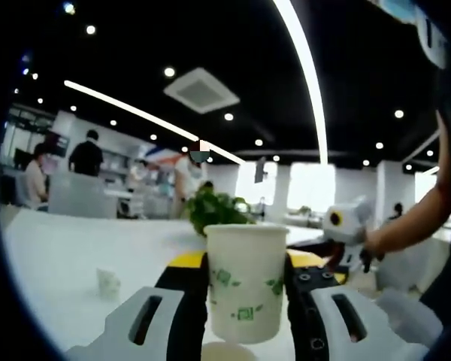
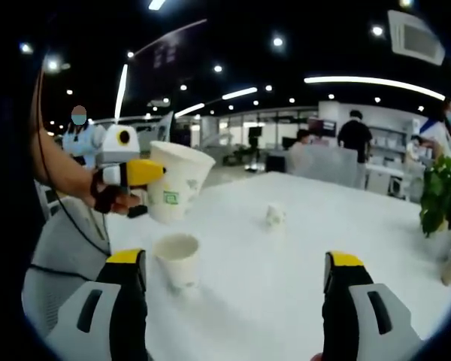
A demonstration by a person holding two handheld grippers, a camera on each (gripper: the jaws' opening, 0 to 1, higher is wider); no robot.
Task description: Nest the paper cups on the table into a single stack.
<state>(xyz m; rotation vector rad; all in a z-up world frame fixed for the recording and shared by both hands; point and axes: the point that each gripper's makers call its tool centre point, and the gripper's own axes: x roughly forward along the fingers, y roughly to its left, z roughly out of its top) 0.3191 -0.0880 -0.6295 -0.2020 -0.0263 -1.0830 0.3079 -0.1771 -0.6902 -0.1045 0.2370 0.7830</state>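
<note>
No text that can be read

The paper cup (image 1: 246, 282) between the jaws of the left gripper (image 1: 246, 301) carries green square marks, but they are too blurred to read; the same cup (image 2: 177, 192), left of the right gripper's jaws, is also unreadable.

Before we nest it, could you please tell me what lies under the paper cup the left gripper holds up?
In the right gripper view, another white paper cup stands upright on the white table, below the tilted held cup. Its inside is not visible.
</note>
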